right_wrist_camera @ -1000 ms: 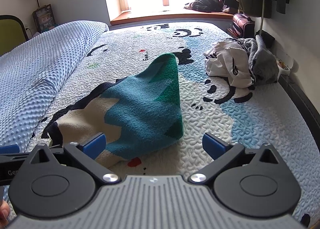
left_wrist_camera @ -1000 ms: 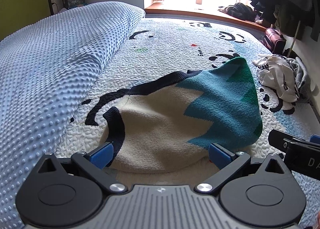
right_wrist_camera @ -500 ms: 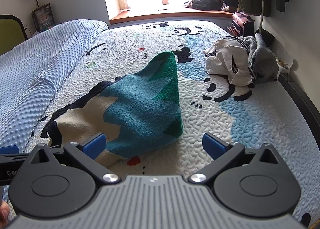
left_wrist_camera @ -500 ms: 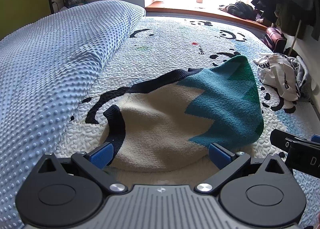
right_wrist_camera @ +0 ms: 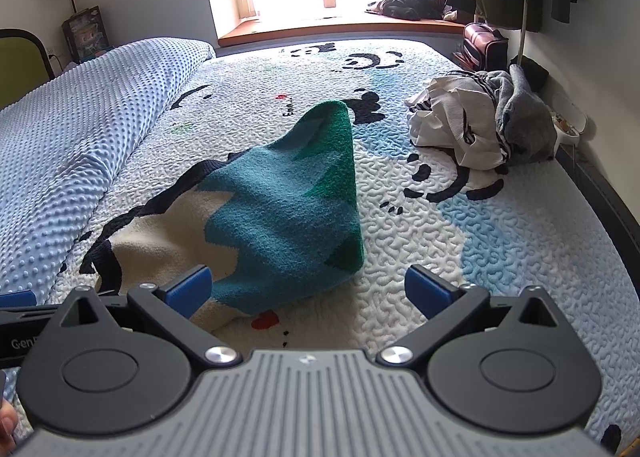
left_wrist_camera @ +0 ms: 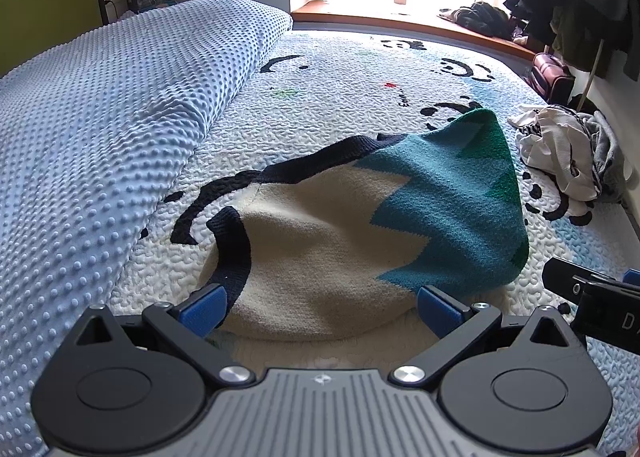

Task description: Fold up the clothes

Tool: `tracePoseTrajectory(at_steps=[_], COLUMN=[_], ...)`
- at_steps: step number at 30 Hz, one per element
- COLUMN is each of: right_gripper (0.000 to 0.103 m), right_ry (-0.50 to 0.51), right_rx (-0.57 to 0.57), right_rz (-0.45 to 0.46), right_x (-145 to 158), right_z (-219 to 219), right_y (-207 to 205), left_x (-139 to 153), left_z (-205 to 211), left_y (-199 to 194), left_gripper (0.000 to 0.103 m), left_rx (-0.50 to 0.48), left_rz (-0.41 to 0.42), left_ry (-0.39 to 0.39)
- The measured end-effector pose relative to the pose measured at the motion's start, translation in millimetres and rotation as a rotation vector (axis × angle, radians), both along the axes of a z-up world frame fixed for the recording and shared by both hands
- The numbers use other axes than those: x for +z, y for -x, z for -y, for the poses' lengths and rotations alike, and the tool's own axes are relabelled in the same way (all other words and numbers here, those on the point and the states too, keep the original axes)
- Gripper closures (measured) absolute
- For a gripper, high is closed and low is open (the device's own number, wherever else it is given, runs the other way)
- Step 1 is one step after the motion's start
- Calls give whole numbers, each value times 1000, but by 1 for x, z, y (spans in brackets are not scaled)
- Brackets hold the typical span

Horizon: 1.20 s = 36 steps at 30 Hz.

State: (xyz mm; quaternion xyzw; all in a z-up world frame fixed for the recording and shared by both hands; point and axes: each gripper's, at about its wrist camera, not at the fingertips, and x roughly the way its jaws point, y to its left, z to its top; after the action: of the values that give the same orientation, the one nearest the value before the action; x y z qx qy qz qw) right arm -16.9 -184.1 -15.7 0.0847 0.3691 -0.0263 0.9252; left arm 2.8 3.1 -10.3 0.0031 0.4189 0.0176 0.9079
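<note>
Both grippers, left (left_wrist_camera: 320, 307) and right (right_wrist_camera: 306, 289), hover level, jaws spread, over sweater (left_wrist_camera: 360, 225).

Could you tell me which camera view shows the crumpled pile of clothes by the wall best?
The right wrist view: the pile of clothes sits whole and unobstructed there, white and grey garments distinct. The left wrist view shows the same pile squeezed against the right edge, more distorted.

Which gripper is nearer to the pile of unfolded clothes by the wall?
Right. The right gripper sits on the pile's side of the sweater; the left gripper is farther over, toward the blue blanket.
</note>
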Motion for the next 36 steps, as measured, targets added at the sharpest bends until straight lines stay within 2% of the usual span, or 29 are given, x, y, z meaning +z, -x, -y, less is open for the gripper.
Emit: tracePoseTrajectory(at_steps=[14, 19, 23, 28, 31, 34, 36], right_gripper=[0, 0, 0, 0, 0, 1, 2], right_ry=[34, 58, 78, 102, 117, 146, 177], right_rx=[27, 65, 105, 155, 185, 230, 275], right_rz=[32, 56, 74, 97, 110, 117, 109], right_x=[-7, -17, -27, -40, -48, -55, -54], right_z=[-3, -5, -7, -9, -10, -11, -16], right_y=[-14, -28, -44, -64, -76, -91, -114], left_x=[-9, -25, -43, -66, -75, -85, -93], left_z=[-6, -17, -31, -53, -65, -78, -89], left_y=[-6, -14, -24, -46, -62, -88, -108], left_gripper=[1, 1, 1, 1, 1, 7, 17], left_rx=[12, 7, 8, -5, -26, -47, -55], left_rz=[-16, -20, 9, 27, 50, 45, 32], left_ry=[-3, -1, -1, 46, 45, -2, -23])
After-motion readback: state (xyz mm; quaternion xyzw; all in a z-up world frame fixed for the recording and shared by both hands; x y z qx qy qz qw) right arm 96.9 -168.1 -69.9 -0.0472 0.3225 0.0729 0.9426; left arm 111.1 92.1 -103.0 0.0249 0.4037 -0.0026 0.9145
